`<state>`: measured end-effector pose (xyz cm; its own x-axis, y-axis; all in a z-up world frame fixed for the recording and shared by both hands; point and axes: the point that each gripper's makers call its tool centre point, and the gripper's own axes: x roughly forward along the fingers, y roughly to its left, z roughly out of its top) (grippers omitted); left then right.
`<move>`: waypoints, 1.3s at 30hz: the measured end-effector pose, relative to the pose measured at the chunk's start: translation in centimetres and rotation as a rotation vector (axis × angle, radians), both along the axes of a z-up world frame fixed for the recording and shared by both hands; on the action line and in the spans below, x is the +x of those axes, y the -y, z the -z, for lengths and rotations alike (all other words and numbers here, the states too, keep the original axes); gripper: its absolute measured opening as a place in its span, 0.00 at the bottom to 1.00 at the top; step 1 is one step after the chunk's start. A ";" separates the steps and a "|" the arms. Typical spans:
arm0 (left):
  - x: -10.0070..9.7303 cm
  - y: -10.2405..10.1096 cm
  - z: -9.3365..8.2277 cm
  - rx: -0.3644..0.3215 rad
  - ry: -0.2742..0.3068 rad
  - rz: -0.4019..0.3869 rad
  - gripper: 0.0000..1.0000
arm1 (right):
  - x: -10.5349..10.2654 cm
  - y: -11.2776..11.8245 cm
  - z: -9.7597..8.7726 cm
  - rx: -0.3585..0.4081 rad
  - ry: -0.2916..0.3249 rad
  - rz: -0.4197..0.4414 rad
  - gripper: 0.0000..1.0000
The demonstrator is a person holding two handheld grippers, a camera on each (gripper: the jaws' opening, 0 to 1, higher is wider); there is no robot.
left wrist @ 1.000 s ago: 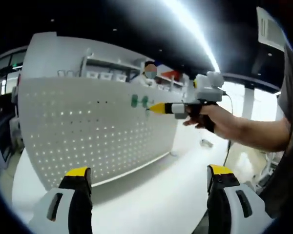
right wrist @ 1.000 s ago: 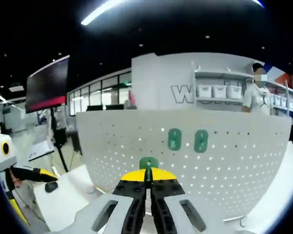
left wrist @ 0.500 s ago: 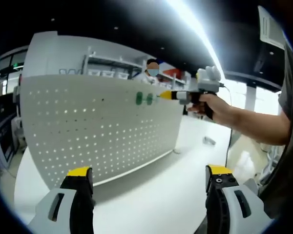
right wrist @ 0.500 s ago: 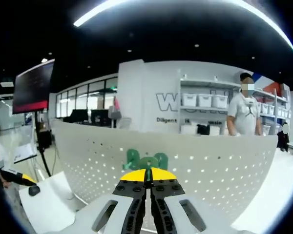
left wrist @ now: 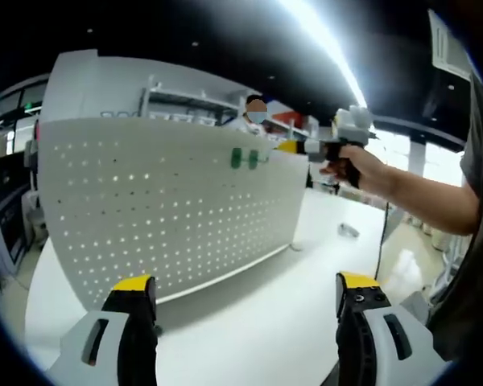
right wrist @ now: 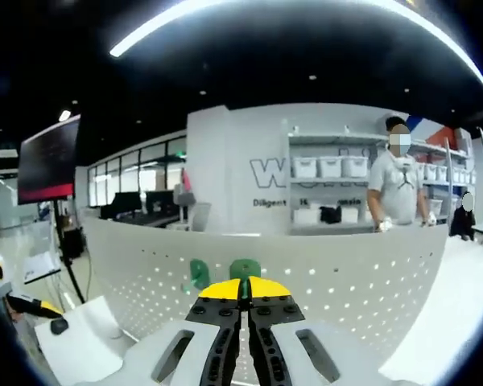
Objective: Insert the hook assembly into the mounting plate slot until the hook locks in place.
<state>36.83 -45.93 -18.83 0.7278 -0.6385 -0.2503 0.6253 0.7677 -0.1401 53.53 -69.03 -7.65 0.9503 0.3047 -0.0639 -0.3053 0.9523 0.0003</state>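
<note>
Two green hooks [left wrist: 243, 158] are seen mounted side by side near the top edge of a white perforated mounting plate [left wrist: 145, 217], at upper centre of the left gripper view. In the right gripper view, the hooks [right wrist: 245, 269] sit low at centre, just above the yellow tips of the right gripper [right wrist: 243, 291], whose jaws are pressed together; whether a hook is pinched between them cannot be told. In the left gripper view, the right gripper [left wrist: 294, 146] is held by a hand [left wrist: 350, 165] at upper right, its tip just beside the hooks. The left gripper [left wrist: 241, 291] is seen at the bottom, jaws spread wide with nothing between, above a white table [left wrist: 290, 305]. A person [right wrist: 398, 189] stands behind the plate, before shelves [right wrist: 330, 169].
</note>
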 end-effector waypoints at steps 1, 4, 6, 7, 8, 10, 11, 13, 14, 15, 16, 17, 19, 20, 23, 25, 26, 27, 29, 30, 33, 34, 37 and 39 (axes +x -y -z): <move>0.0 0.0 0.0 0.001 0.000 0.000 0.94 | 0.2 0.3 0.1 -0.001 -0.002 0.005 0.00; 0.0 -0.1 0.2 0.006 -0.005 0.001 0.93 | 1.1 1.1 0.7 -0.018 -0.013 0.023 0.00; 0.0 -0.1 0.4 0.010 -0.009 -0.001 0.93 | 1.6 1.4 0.9 -0.039 -0.009 0.033 0.00; 0.0 -0.2 0.4 0.011 -0.010 -0.001 0.93 | 1.8 1.5 1.0 -0.040 -0.010 0.032 0.00; 0.0 -0.2 0.5 0.010 -0.012 -0.001 0.93 | 2.0 1.6 1.1 -0.040 -0.011 0.035 0.00; 0.0 -0.3 0.5 0.011 -0.013 -0.003 0.93 | 2.5 1.8 1.1 -0.047 -0.009 0.038 0.00; 0.0 -0.3 0.5 0.012 -0.014 -0.004 0.93 | 2.6 1.8 1.1 -0.049 -0.006 0.039 0.00; 0.1 -0.5 0.6 0.013 -0.015 -0.009 0.93 | 3.0 1.9 1.2 -0.059 -0.005 0.043 0.00; 0.1 -0.6 0.6 0.012 -0.016 -0.011 0.93 | 3.2 1.9 1.2 -0.061 -0.004 0.044 0.00; 0.1 -0.6 0.6 0.012 -0.017 -0.012 0.93 | 3.3 1.9 1.2 -0.064 -0.002 0.048 0.00; 0.1 -0.7 0.7 0.013 -0.019 -0.014 0.93 | 3.5 2.0 1.3 -0.065 -0.001 0.049 0.00; 0.2 -0.7 0.7 0.013 -0.018 -0.016 0.92 | 3.6 2.1 1.5 -0.065 -0.004 0.053 0.00; 0.2 -0.8 0.7 0.013 -0.019 -0.018 0.92 | 3.7 2.1 1.8 -0.062 -0.009 0.057 0.00; 0.2 -0.9 0.7 0.013 -0.020 -0.021 0.92 | 3.7 2.1 1.8 -0.065 -0.005 0.058 0.00; 0.3 -1.1 0.9 0.011 -0.024 -0.028 0.92 | 4.0 2.3 2.0 -0.070 0.001 0.074 0.00; 0.3 -1.0 1.1 0.012 -0.028 -0.029 0.92 | 4.1 2.3 2.3 -0.063 -0.006 0.073 0.00; 0.3 -0.9 1.1 0.012 -0.029 -0.027 0.91 | 4.2 2.2 2.3 -0.066 -0.002 0.076 0.00; 0.2 -0.8 1.2 0.011 -0.030 -0.025 0.91 | 4.2 2.2 2.3 -0.066 -0.003 0.078 0.00; 0.2 -0.6 1.3 0.008 -0.033 -0.021 0.91 | 4.2 2.2 2.3 -0.065 0.000 0.083 0.00; 0.2 -0.5 1.4 0.007 -0.034 -0.020 0.91 | 4.2 2.2 2.3 -0.063 0.000 0.086 0.00; 0.1 -0.4 1.5 0.008 -0.038 -0.016 0.90 | 4.2 2.1 2.4 -0.076 0.003 0.092 0.00; 0.1 -0.5 1.5 0.009 -0.038 -0.016 0.90 | 4.2 2.1 2.4 -0.081 0.002 0.094 0.00; 0.2 -0.7 1.5 0.009 -0.038 -0.019 0.91 | 4.1 2.0 2.4 -0.122 -0.004 0.090 0.00; 0.2 -0.8 1.6 0.009 -0.039 -0.022 0.91 | 4.1 1.8 2.4 -0.151 0.003 0.083 0.01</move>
<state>36.98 -45.09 -20.40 0.7311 -0.6199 -0.2849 0.6024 0.7826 -0.1570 57.66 -70.79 -10.07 0.9722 0.2120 -0.0998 -0.2250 0.9634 -0.1458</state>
